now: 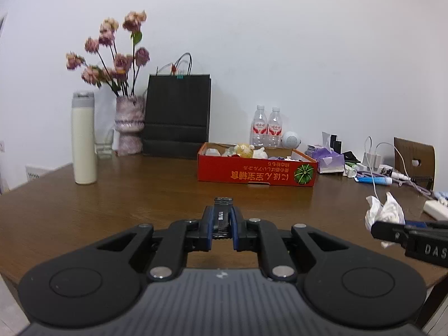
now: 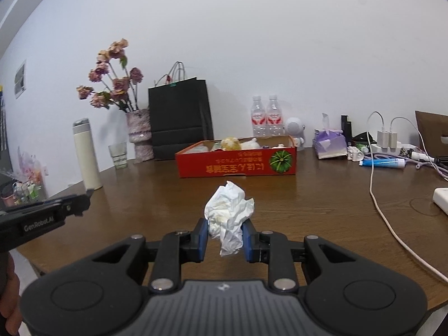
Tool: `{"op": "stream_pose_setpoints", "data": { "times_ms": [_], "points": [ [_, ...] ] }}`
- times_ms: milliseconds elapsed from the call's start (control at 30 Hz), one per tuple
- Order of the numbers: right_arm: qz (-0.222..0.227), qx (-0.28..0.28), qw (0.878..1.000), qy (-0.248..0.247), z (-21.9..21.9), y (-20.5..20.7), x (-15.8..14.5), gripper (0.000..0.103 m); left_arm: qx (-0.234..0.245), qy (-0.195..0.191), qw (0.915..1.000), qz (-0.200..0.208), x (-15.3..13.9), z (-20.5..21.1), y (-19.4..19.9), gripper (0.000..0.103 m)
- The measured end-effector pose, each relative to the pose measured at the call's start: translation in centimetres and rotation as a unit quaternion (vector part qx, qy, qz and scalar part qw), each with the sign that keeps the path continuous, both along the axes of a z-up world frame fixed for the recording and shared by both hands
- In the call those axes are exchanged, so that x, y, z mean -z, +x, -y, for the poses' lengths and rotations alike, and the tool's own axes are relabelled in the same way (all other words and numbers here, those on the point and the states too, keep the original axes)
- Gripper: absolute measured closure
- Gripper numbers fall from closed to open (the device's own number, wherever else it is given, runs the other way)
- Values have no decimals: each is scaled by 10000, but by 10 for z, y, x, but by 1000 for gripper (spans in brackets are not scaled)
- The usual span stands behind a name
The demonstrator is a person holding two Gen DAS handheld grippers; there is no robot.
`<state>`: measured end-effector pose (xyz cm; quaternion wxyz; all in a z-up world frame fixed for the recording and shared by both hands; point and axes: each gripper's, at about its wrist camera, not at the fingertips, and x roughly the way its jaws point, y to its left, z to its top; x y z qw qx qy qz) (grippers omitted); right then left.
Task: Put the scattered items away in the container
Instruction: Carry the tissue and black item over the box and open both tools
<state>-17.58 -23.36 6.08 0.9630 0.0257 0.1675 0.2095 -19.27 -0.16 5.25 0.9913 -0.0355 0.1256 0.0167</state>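
Note:
My left gripper (image 1: 221,218) is shut on a black comb (image 1: 222,210), held above the brown table (image 1: 126,204). My right gripper (image 2: 225,229) is shut on a crumpled white tissue (image 2: 229,210), also above the table; the tissue shows at the right of the left wrist view (image 1: 385,212). The red cardboard box (image 1: 256,172) stands ahead of both grippers toward the wall, holding small toys and other items; it also shows in the right wrist view (image 2: 238,163).
Against the wall stand a cream flask (image 1: 83,140), a glass (image 2: 119,155), a vase of dried flowers (image 1: 128,126), a black paper bag (image 1: 177,114) and two water bottles (image 1: 266,126). At right lie a purple tissue pack (image 2: 329,144), chargers, cables (image 2: 386,212) and a blue tube (image 2: 382,163).

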Motion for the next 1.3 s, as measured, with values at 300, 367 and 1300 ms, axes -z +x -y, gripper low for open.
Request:
{"op": "stream_pose_setpoints", "data": {
  "times_ms": [300, 367, 1300],
  "points": [
    [47, -12, 10000, -19, -3, 55, -14, 79, 187, 38, 9997, 135, -29, 3, 65, 90],
    [98, -34, 9999, -17, -5, 72, -23, 79, 254, 13, 9996, 156, -37, 4, 82, 90],
    [-3245, -406, 9431, -610, -71, 490, -71, 78, 1139, -1086, 9342, -3201, -49, 11, 492, 90]
  ]
}}
